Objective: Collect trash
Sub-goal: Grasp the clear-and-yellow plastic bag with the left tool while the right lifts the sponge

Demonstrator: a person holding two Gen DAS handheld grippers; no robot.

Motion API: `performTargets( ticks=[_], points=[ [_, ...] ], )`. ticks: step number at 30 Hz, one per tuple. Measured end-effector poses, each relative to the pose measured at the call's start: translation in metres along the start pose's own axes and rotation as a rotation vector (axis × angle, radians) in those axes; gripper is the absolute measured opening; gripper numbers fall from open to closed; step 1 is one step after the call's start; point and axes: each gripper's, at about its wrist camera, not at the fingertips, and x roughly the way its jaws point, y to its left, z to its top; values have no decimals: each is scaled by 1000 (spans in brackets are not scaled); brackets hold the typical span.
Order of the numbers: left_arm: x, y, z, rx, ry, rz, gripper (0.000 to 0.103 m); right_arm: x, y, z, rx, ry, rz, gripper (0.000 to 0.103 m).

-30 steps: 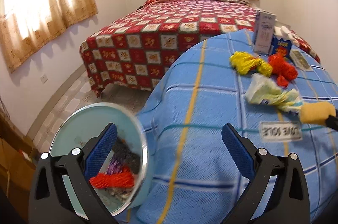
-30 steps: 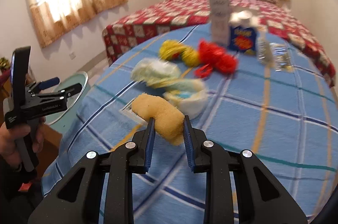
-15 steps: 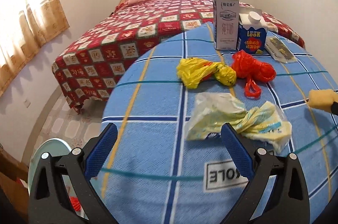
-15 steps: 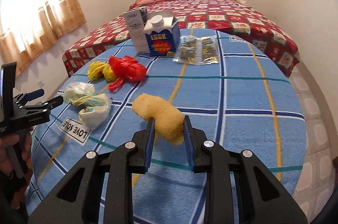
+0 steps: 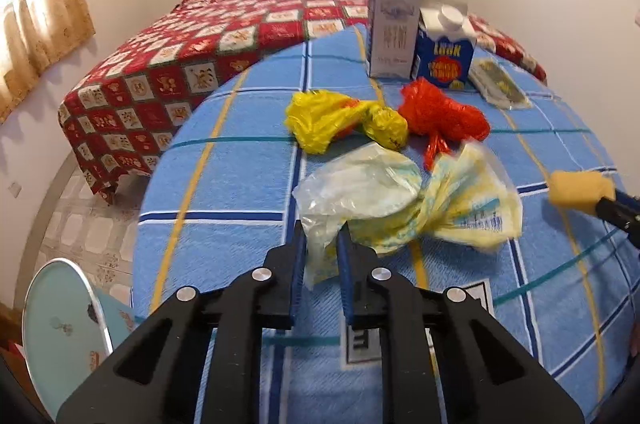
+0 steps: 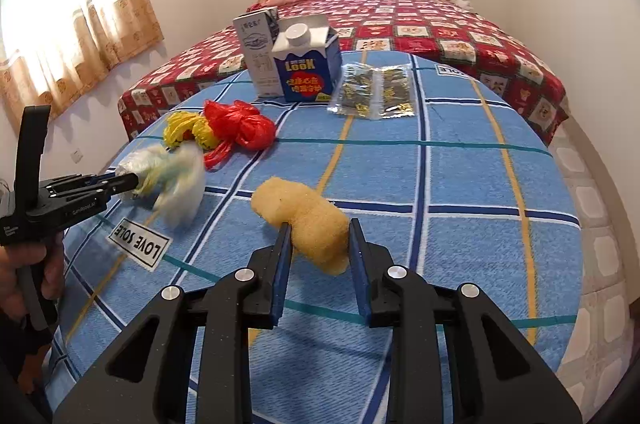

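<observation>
A crumpled pale plastic bag with yellow print lies on the blue checked tablecloth. My left gripper has its jaws closing on the bag's near end, pads pressing the plastic. The bag looks blurred from motion in the right wrist view, where the left gripper comes in from the left. My right gripper is shut on a yellow sponge held above the cloth. A yellow bag and a red bag lie just beyond.
A grey-white carton, a blue carton and a clear packet stand at the table's far side. A pale blue round bin sits on the floor, lower left. A bed with a red quilt lies behind.
My left gripper swung from over the bin to the table and closed from wide open onto the pale bag. The right gripper moved across the table, still gripping the sponge.
</observation>
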Motion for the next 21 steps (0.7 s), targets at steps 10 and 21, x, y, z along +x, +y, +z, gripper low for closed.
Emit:
performTargets(
  ticks=[10, 21],
  points=[
    [-53, 34, -23, -42, -76, 63, 15, -2, 25, 0, -35, -11, 32, 29],
    [-73, 71, -50, -91, -75, 148, 15, 4, 65, 4, -84, -10, 84, 29]
  ],
)
